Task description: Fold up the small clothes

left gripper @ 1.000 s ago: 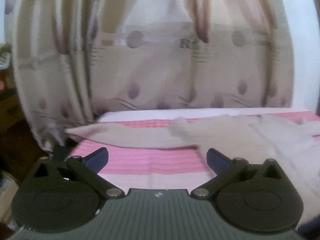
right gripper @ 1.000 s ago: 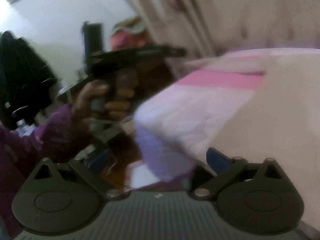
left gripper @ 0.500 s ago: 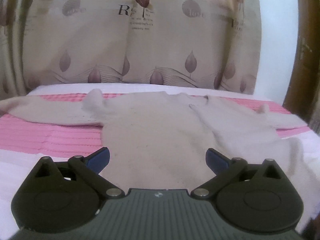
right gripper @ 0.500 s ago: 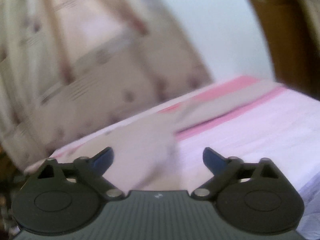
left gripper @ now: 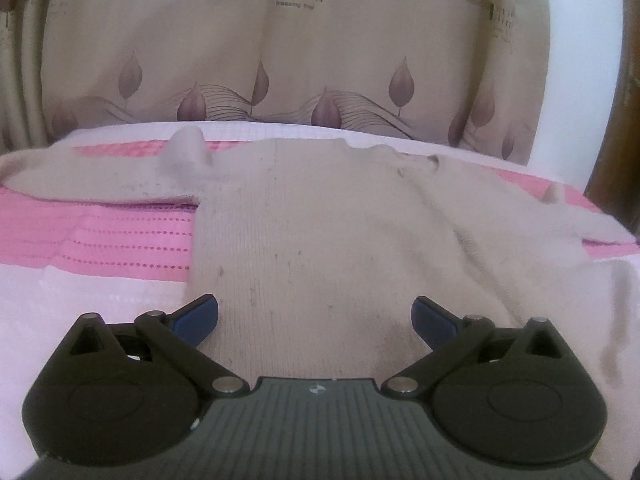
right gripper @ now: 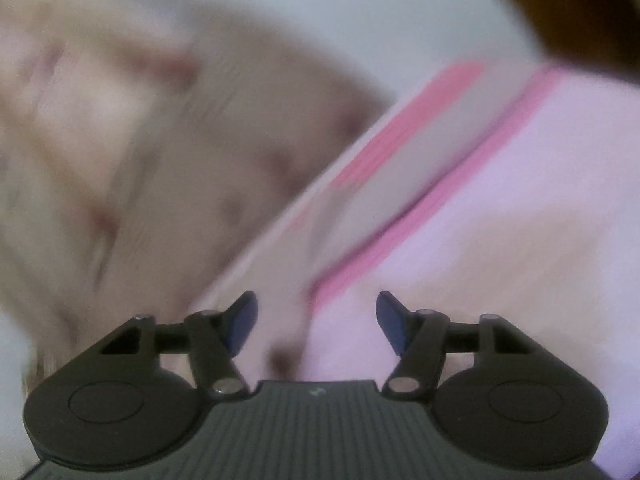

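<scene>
A beige knitted sweater (left gripper: 320, 220) lies spread flat on the bed, its neck towards the curtain and both sleeves stretched out sideways. My left gripper (left gripper: 315, 318) hovers open just over the sweater's near hem, its blue pads (left gripper: 196, 316) wide apart with the body of the sweater showing between them. The right wrist view is blurred by motion. In it a beige strip, which looks like the sweater's sleeve (right gripper: 420, 152), runs diagonally over the pink band. My right gripper (right gripper: 316, 322) is low over the cloth, its jaws closing but apart, and the pads press on nothing.
The bed cover (left gripper: 120, 248) is pink-striped and white. A beige curtain (left gripper: 280, 60) with a leaf print hangs behind the bed. At the far right stand a white wall (left gripper: 580, 40) and a brown wooden door frame (left gripper: 624, 120).
The left gripper swung from the bed's left end to face the sweater's middle and came lower and closer. The right gripper swung away from the person's hand towards the bed, and its jaws narrowed.
</scene>
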Available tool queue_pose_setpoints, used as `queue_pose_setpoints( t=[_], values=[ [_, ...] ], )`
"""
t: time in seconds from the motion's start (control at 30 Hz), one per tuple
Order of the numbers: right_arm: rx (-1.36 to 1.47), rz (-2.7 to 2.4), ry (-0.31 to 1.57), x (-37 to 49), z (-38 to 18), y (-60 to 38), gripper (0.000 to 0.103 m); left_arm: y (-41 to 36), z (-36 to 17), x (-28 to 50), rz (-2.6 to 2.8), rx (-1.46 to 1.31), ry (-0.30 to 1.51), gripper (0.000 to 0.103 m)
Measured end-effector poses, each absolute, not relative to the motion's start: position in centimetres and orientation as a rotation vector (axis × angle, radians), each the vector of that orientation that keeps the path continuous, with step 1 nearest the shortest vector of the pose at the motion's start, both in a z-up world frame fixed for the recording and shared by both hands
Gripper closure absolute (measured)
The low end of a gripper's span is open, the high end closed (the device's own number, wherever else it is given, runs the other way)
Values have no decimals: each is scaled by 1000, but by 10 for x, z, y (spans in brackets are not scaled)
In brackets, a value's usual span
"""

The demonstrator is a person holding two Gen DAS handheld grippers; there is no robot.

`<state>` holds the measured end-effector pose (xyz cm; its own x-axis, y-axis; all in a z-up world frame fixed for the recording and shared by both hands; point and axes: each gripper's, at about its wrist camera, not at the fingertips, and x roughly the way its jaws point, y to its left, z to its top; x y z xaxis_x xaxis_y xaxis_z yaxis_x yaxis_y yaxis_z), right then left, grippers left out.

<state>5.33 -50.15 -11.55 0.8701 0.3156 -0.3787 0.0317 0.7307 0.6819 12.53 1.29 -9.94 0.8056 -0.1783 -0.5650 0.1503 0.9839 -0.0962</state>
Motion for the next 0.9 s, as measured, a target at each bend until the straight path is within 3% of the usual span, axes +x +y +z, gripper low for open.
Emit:
queue_pose_setpoints(
  t=[0.13, 0.23, 0.3, 0.33, 0.37, 0.4, 0.73, 0.9],
  values=[
    [529, 315, 648, 38, -138, -433, 31, 11, -100, 128, -172, -47, 628, 1],
    [430, 352, 610, 10, -146, -392, 31, 9, -100, 132, -172, -45, 640, 1],
    [380, 356, 603, -2, -149, -370, 42, 11, -101, 132, -174, -58, 645, 1],
    [348, 335, 602, -7, -150, -361, 59, 12, -101, 133, -171, -69, 647, 1],
    [330, 306, 607, -11, -148, -357, 86, 14, -101, 133, -167, -81, 647, 1],
    [340, 271, 624, -13, -148, -355, 91, 14, -101, 133, -162, -90, 646, 1],
    [510, 201, 603, -58, -136, -366, 92, 10, -99, 127, -181, -46, 645, 0],
    [550, 115, 668, -67, -156, -380, 91, 6, -99, 124, -213, -15, 645, 0]
  ],
)
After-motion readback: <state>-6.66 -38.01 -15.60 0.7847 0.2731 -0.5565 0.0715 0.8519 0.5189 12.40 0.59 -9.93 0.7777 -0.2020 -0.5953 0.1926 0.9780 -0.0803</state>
